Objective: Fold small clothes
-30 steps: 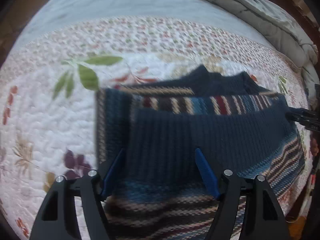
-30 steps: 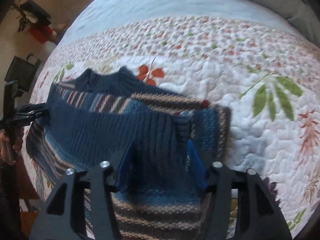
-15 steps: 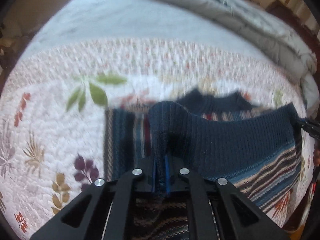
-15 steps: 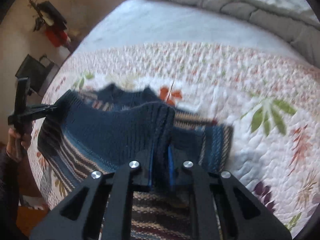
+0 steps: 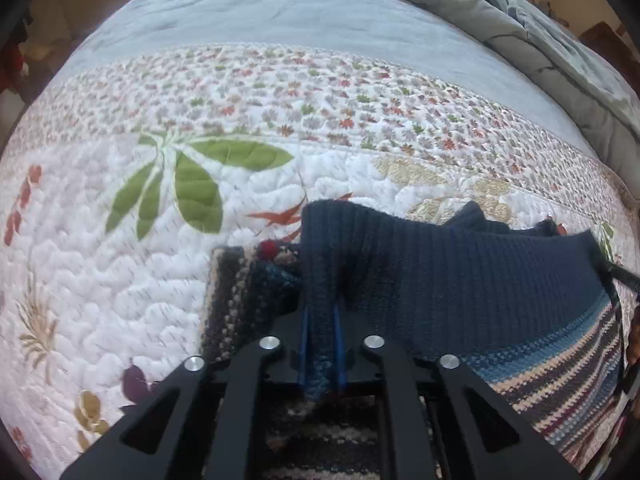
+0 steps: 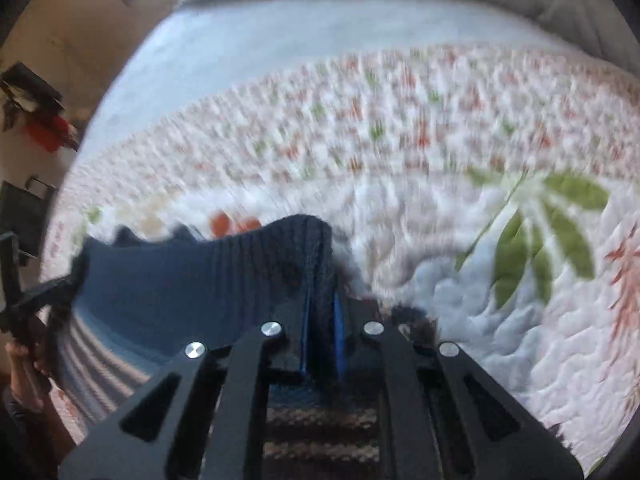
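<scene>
Left wrist view: the left gripper (image 5: 320, 344) clamps a pinched ridge of the navy striped sweater (image 5: 460, 276), which lies on the floral quilt (image 5: 120, 280), below the quilt's green leaf print.

Right wrist view, blurred: the right gripper (image 6: 320, 332) pinches the sweater's (image 6: 192, 280) ribbed edge, lifted above the quilt (image 6: 480, 300).
</scene>
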